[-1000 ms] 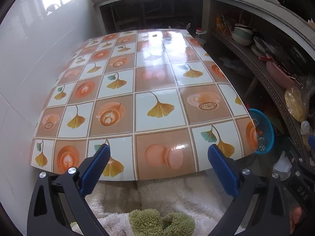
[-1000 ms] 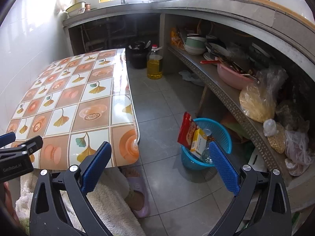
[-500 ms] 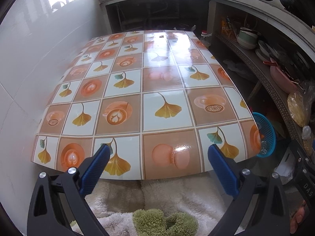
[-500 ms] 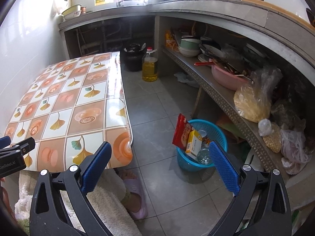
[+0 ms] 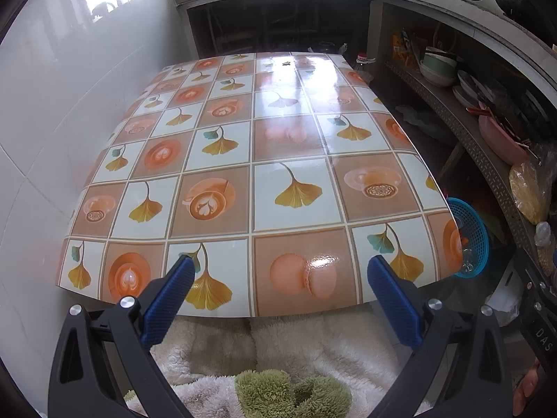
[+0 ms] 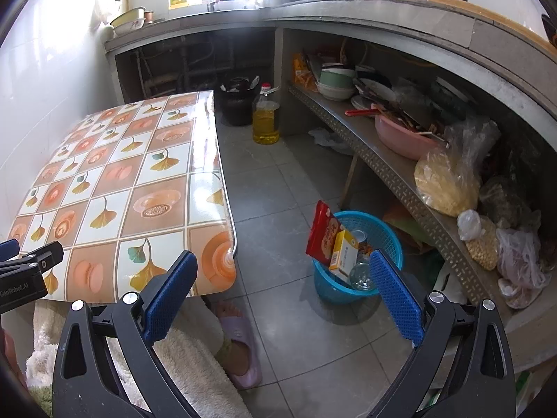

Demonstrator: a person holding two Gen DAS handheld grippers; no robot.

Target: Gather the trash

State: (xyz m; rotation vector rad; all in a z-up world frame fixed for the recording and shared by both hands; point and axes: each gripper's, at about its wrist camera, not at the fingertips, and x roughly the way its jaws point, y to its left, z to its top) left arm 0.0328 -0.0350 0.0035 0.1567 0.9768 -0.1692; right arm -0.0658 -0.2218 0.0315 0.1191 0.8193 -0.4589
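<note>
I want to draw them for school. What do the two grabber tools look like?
Both look the same: the left tool and the right tool each have two black plastic arms with silver bolts, tipped with blue ridged rubber pads. White lettering marks the left tool's black body, seen from the right camera.

The left wrist view faces along the patterned table from its near edge; the right wrist view angles floorward toward the blue basket; both share table and basket.
</note>
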